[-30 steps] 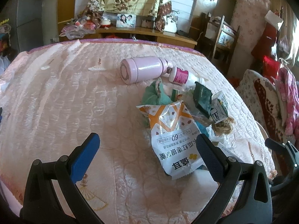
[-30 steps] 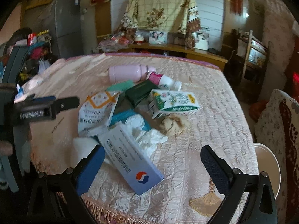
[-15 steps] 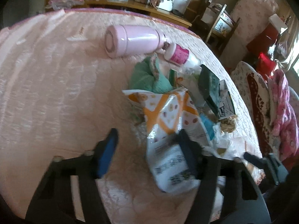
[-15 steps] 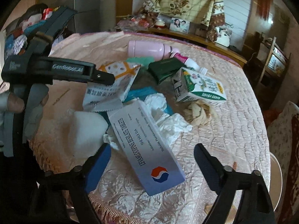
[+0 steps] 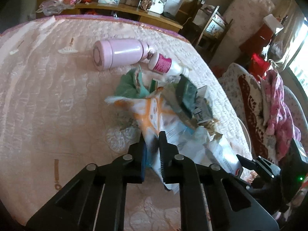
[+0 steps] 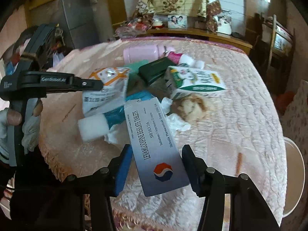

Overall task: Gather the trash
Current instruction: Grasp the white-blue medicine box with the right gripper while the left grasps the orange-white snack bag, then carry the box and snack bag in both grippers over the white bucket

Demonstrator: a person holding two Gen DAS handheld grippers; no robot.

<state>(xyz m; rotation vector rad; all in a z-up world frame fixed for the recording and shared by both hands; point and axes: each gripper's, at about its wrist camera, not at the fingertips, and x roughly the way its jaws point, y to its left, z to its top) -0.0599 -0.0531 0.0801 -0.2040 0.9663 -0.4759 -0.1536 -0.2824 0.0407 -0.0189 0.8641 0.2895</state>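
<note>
A pile of trash lies on the pink quilted table (image 5: 48, 105). My left gripper (image 5: 152, 146) is shut on the near edge of an orange-and-white snack bag (image 5: 150, 113). In the right wrist view that gripper (image 6: 96, 84) comes in from the left and pinches the same bag (image 6: 107, 90). My right gripper (image 6: 157, 163) straddles a white tablet box (image 6: 154, 134). Its jaws are closing on the box, and a thin gap still shows at the left pad (image 6: 125, 163). A milk carton (image 6: 196, 79), a dark green packet (image 6: 156, 69), white tissue (image 6: 177, 123) and a brown crumpled wad (image 6: 192, 105) lie beyond.
A pink flask (image 5: 119, 52) and a white bottle with a pink label (image 5: 165, 64) lie on their sides behind the pile, next to a green cloth (image 5: 129, 86). A white foam block (image 6: 92, 127) sits near the table's edge. A white round rim (image 6: 294, 173) stands beside the table.
Both grippers moved in on the pile. The left jaws went from wide open to shut on the snack bag. The right jaws narrowed around the tablet box.
</note>
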